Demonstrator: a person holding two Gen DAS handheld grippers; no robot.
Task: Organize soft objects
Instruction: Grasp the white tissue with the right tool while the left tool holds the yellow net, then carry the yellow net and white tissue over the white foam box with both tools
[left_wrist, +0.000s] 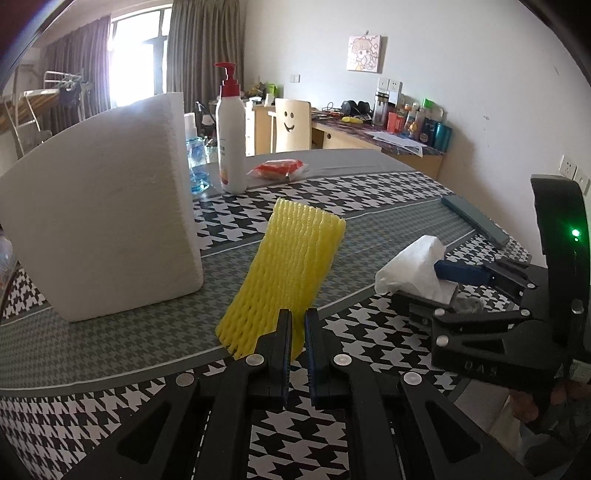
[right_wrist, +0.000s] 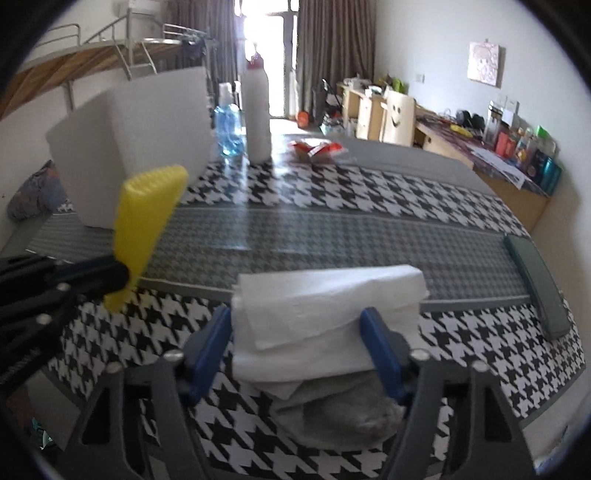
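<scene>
The left claw (left_wrist: 298, 332) pinches the feather-light, squashy yellow foam-net sleeve (left_wrist: 291, 266) by its near edge, while the right claw (right_wrist: 299, 347), half-spread, straddles the limp white folded tissue (right_wrist: 325, 306), best nipped mid-stack.

the near edge of the yellow ribbed foam net sleeve (left_wrist: 284, 273) was hidden between the left gripper (left_wrist: 298, 325)'s black fingers. the grey crumpled cloth (right_wrist: 340, 410) lay mostly covered by the white folded tissue stack (right_wrist: 325, 314), and its shape could not be told. the right wrist view was blurred, so the red snack packet (right_wrist: 317, 149) showed no readable print. the tall white foam block (left_wrist: 99, 221) hid much of the blue clear bottle (left_wrist: 197, 162).
</scene>
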